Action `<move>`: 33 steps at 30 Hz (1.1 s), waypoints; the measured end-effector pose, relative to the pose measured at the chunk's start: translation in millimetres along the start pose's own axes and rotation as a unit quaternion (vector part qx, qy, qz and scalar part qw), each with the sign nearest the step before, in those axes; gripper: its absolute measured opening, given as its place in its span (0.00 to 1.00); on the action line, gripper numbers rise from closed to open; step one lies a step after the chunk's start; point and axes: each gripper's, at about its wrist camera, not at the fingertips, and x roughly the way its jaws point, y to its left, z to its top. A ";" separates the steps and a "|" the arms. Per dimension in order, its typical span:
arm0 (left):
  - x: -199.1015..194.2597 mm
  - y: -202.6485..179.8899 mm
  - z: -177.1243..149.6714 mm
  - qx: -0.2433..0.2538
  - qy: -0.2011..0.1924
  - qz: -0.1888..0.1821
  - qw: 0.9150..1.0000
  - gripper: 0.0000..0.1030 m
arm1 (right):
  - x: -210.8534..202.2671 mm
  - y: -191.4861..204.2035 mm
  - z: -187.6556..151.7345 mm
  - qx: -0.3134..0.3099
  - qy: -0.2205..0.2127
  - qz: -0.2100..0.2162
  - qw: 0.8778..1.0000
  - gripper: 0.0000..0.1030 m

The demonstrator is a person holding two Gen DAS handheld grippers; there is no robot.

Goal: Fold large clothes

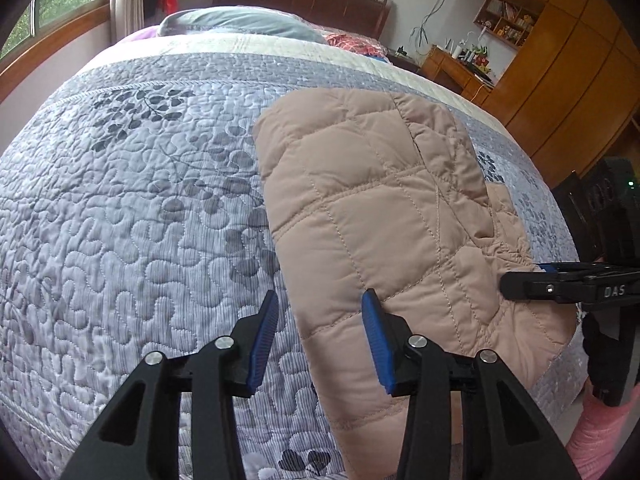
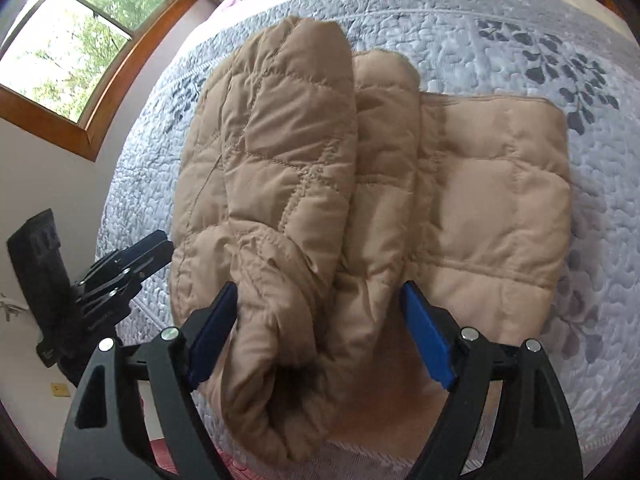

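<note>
We see the folded jacket [image 1: 380, 216] lying near the bed's [image 1: 120, 208] front edge, with wide bare quilt to its left and beyond it. The jacket is tan, puffy, stitched in squares; the bedspread is grey-blue with leaf prints. Our left gripper [image 1: 320, 340] hovers with its fingers spread, straddling the jacket's left edge, nothing pinched. Our right gripper [image 2: 320, 344] also stands wide open, its fingers either side of a bulging rolled sleeve, pads not pressing.

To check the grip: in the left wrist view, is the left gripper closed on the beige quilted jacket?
No, the left gripper stands open above the bedspread, its blue pads beside the beige quilted jacket, not pressing it.
</note>
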 end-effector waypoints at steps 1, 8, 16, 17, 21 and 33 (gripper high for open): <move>0.8 0.5 0.2 -0.001 0.000 -0.001 1.000 0.42 | 5.3 2.7 2.2 -0.004 0.004 -0.003 1.000 0.75; 1.8 6.9 -1.2 -0.014 0.001 -0.006 1.000 0.43 | 11.4 29.9 7.3 -0.054 -0.020 -0.032 0.998 0.28; -12.3 6.9 -1.7 -0.022 -0.010 -0.011 1.000 0.42 | -31.5 56.5 -2.8 -0.116 -0.073 -0.037 0.990 0.21; -14.1 5.2 -1.7 -0.019 -0.012 -0.012 1.000 0.42 | -34.8 57.1 -3.1 -0.118 -0.077 -0.037 0.989 0.21; -21.9 -6.4 -1.6 -0.007 -0.020 -0.019 1.000 0.42 | -64.8 60.1 -10.3 -0.124 -0.105 -0.039 0.986 0.21; -19.7 -55.5 1.2 0.048 -0.019 -0.043 0.998 0.42 | -113.1 19.7 -42.2 -0.080 -0.154 -0.035 0.984 0.21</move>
